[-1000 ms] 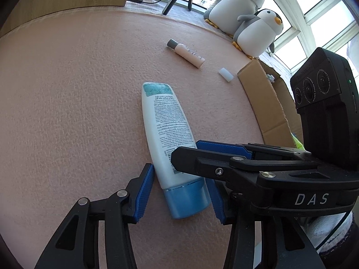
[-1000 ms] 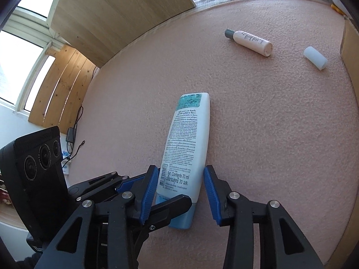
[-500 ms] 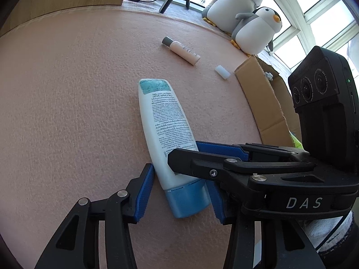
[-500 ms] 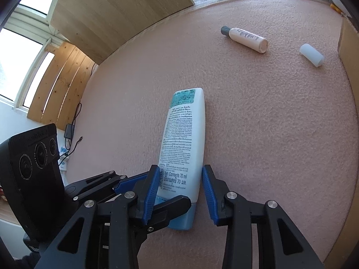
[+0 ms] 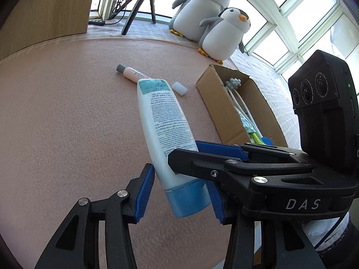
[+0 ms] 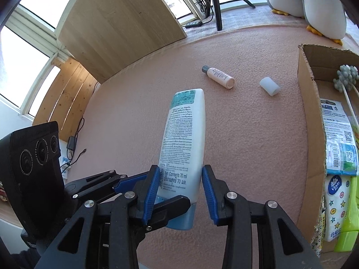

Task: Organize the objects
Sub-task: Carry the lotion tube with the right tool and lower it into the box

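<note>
- Left wrist view, far left: a wooden panel (image 5: pixel 44 11) is standing behind the pink-covered desk (image 5: pixel 67 123). A tripod (image 5: pixel 139 2) is standing just right of it by the window.
- A small pink bottle (image 5: pixel 132 75) with a grey cap is lying on its side towards the far edge of the desk.
- Left gripper (image 5: pixel 179 186): the fingers are sitting narrow around the blue cap end of the white tube (image 5: pixel 163 121), and the blue pads are touching it on both sides.
- The tube is tilting, with its crimped end raised off the desk and pointing away from the cameras. In this view that end is overlapping the pink bottle.
- Right gripper (image 6: pixel 179 179): the fingers are closing narrow on the lower printed part of the same tube, just above the cap. One pad is pressing on each edge, and one finger is crossing over the left gripper's.
- A small white cap piece (image 5: pixel 179 88) is lying loose between the tube tip and the box.
- A cardboard box (image 5: pixel 215 103) is sitting open on the right side of the desk. It is holding a tissue pack (image 6: pixel 335 199), a blue carded pack (image 6: pixel 338 139), a green item (image 6: pixel 350 213) and a grey-headed stick (image 6: pixel 345 76).
- Two plush penguins (image 5: pixel 226 33) are leaning together behind the box by the window.
</note>
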Action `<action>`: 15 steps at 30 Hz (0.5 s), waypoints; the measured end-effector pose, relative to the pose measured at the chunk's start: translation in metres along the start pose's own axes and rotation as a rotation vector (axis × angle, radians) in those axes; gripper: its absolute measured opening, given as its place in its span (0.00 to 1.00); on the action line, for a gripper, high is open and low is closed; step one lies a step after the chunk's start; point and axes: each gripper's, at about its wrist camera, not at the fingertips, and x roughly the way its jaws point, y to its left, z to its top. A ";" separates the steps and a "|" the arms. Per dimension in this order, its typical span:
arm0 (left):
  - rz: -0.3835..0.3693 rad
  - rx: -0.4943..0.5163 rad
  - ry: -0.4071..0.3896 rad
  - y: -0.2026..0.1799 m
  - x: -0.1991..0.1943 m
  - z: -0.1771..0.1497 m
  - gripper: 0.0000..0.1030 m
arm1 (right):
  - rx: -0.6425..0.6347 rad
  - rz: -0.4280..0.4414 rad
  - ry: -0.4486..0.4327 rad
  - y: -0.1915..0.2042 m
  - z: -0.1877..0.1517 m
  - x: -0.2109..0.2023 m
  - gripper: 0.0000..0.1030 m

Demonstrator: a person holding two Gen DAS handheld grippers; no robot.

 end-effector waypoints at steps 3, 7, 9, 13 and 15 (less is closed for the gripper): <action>-0.019 0.036 -0.008 -0.021 0.003 0.009 0.48 | 0.013 -0.017 -0.037 -0.011 0.002 -0.020 0.35; -0.045 0.078 -0.011 -0.048 0.012 0.020 0.48 | 0.037 -0.041 -0.078 -0.030 0.003 -0.043 0.35; -0.059 0.097 -0.010 -0.063 0.019 0.024 0.48 | 0.051 -0.053 -0.097 -0.040 0.004 -0.053 0.35; -0.086 0.132 -0.001 -0.091 0.033 0.031 0.48 | 0.078 -0.075 -0.126 -0.060 0.000 -0.073 0.35; -0.101 0.147 0.005 -0.103 0.041 0.033 0.48 | 0.095 -0.082 -0.139 -0.070 -0.003 -0.081 0.35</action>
